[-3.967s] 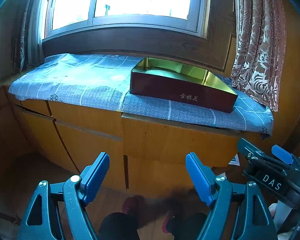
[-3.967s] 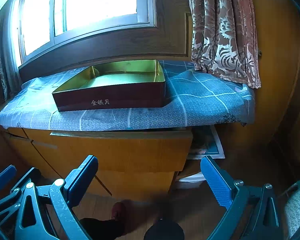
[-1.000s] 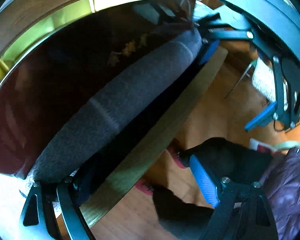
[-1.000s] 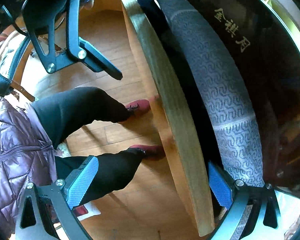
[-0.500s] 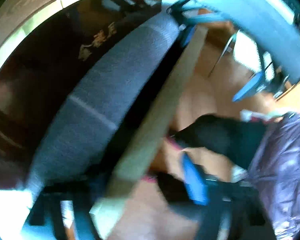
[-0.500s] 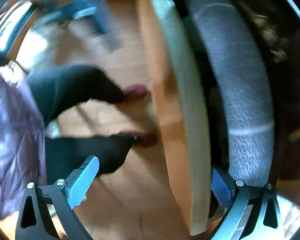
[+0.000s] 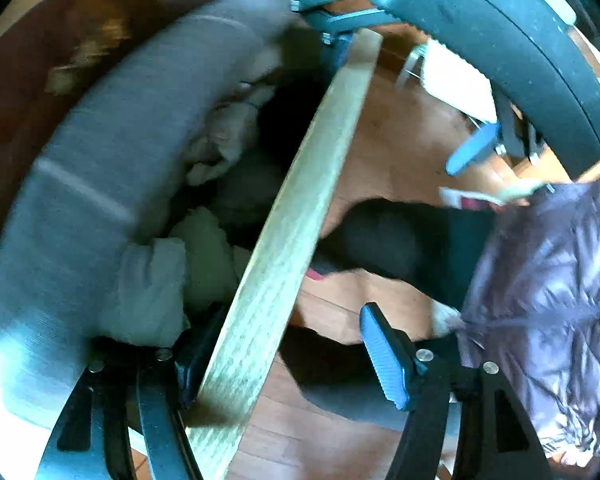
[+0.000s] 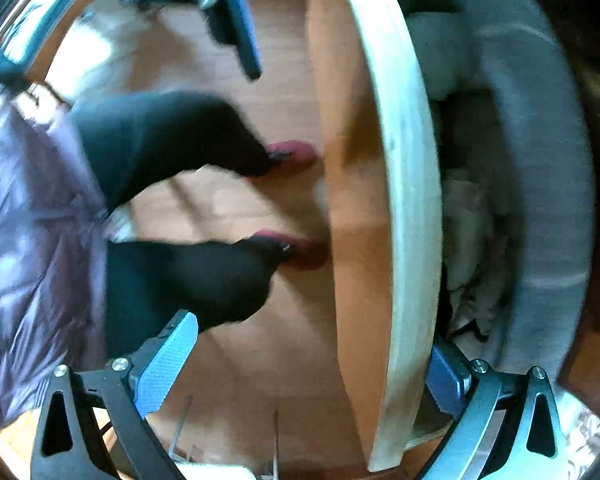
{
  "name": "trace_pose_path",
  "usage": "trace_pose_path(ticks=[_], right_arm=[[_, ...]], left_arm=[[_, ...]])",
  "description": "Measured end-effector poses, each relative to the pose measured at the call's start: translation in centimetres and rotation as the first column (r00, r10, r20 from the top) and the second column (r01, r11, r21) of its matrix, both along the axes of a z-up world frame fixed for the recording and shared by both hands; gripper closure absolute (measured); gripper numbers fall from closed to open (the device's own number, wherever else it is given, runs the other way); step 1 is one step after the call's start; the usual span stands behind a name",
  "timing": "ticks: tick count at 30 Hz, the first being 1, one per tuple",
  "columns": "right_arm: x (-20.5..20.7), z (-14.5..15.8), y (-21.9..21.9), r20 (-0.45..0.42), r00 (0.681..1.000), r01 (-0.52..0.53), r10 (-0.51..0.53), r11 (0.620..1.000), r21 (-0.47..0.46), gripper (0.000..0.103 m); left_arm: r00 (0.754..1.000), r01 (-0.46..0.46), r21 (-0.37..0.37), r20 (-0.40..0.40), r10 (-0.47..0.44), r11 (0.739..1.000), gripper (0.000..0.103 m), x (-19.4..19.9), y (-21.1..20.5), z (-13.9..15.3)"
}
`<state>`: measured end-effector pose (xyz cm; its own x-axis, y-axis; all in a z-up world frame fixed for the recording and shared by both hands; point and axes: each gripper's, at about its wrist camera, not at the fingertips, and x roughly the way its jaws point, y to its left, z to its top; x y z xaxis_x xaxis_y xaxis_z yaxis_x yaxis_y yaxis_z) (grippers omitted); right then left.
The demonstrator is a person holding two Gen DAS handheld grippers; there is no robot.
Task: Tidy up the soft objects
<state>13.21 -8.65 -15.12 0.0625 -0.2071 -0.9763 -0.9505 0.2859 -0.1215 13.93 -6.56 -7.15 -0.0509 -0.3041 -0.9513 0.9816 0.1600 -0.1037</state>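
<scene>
The left gripper (image 7: 280, 360) is pointing steeply down and straddling the top edge of the pale wooden front panel (image 7: 284, 240). Its jaws are opening, with the panel standing between them: one finger is sitting just inside the panel, while the other is hanging clear over the floor and pressing on nothing. The right gripper (image 8: 306, 364) is straddling the same panel further along, its jaws spread wide and released, one pad tucked behind the wood and the other well apart from it. Both inner fingers are probably hooking the panel so that it is being drawn away from the cabinet and the space behind it is being exposed. In that gap the soft objects (image 7: 156, 280) are lying bundled together, pale cloths and rolled pieces crowding against the inside of the panel; motion blur is making it impossible to tell what each one is. A grey-blue checked cloth (image 7: 100, 160) is draping over the seat edge above them, and beyond it a dark red box (image 7: 40, 40) is resting on the cloth. On the near side of the panel, the person is standing on a warm wooden floor (image 8: 240, 360), wearing dark trousers, red slippers (image 8: 296, 152) and a purple quilted jacket (image 7: 540, 300), with sunlight falling across the boards.
</scene>
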Motion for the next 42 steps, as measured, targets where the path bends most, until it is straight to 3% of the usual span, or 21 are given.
trace_pose_path(ticks=[4,9,13,14,16,18,21,23,24,27,29,31,32,36,40,42], right_arm=[[-3.3,-0.5,0.6,-0.004,1.000,-0.027,0.027,1.000,-0.008,0.000],[-5.4,-0.3,0.9,0.014,1.000,0.024,-0.024,1.000,0.001,0.000],[-9.3,-0.8,1.8,-0.072,0.997,-0.022,0.021,1.000,-0.008,0.000],[-10.1,-1.0,2.2,-0.091,0.995,-0.029,0.029,1.000,-0.008,0.000],[-11.5,-1.4,2.3,-0.020,0.999,-0.035,0.035,0.999,-0.029,0.000],[-11.2,-1.0,2.3,0.004,0.999,0.036,-0.036,0.999,0.003,0.000],[-11.9,-1.1,2.6,0.032,0.999,0.013,-0.013,1.000,-0.020,0.000],[-11.5,-1.0,2.8,-0.017,1.000,-0.005,0.005,1.000,-0.022,0.000],[-11.1,-0.7,2.7,-0.054,0.998,0.011,-0.011,1.000,-0.004,0.000],[-9.9,-0.5,2.5,-0.099,0.994,0.041,-0.035,0.997,0.059,0.000],[-10.0,-1.3,2.7,-0.082,0.997,0.018,-0.014,0.999,0.049,0.000],[-10.2,-1.9,2.7,-0.064,0.998,-0.006,0.009,0.999,0.040,0.000],[-10.2,-2.0,2.7,-0.058,0.998,-0.002,0.004,0.999,0.043,0.000],[-10.7,-2.9,2.5,0.001,1.000,0.001,-0.001,0.999,0.043,0.000],[-10.9,-3.3,2.8,0.023,1.000,0.015,-0.016,1.000,0.021,0.000],[-10.8,-3.1,2.9,0.031,0.999,0.039,-0.040,0.999,0.023,0.000]], left_arm=[[0.999,-0.018,-0.020,0.042,0.019,1.000,0.035,-3.1,0.1,-0.3],[0.999,-0.050,-0.049,-0.005,0.050,0.998,0.031,-3.3,0.9,0.6],[0.998,0.013,-0.030,-0.065,-0.015,0.999,0.031,-6.7,1.9,0.4],[1.000,0.009,-0.034,-0.021,-0.010,0.999,0.031,-8.0,2.0,0.2],[0.999,-0.035,-0.057,0.017,0.036,0.998,0.031,-8.2,2.0,0.3],[0.995,-0.099,-0.089,-0.035,0.096,0.991,0.031,-7.4,2.2,0.5],[0.996,-0.089,-0.092,-0.015,0.088,0.992,0.032,-7.3,2.1,0.5],[0.993,-0.119,-0.082,-0.034,0.117,0.989,0.061,-6.6,1.3,-0.1],[0.990,-0.133,-0.083,-0.052,0.129,0.988,0.064,-6.7,1.0,-0.7],[0.993,-0.116,-0.028,0.010,0.117,0.993,0.060,-5.6,1.0,-1.5],[0.994,-0.085,0.011,0.066,0.085,0.996,0.062,-6.2,0.4,-2.1],[0.996,-0.061,0.036,0.073,0.058,0.997,0.060,-6.9,-0.3,-3.2],[0.993,-0.064,0.025,0.097,0.061,0.998,0.061,-7.0,-0.3,-3.1],[0.995,-0.093,-0.055,0.029,0.094,0.994,0.061,-6.1,0.5,-1.7],[0.995,-0.059,-0.038,0.075,0.062,0.998,0.061,-6.6,0.4,-1.6],[0.996,-0.068,-0.048,0.058,0.070,0.997,0.060,-6.8,0.1,-2.0]])
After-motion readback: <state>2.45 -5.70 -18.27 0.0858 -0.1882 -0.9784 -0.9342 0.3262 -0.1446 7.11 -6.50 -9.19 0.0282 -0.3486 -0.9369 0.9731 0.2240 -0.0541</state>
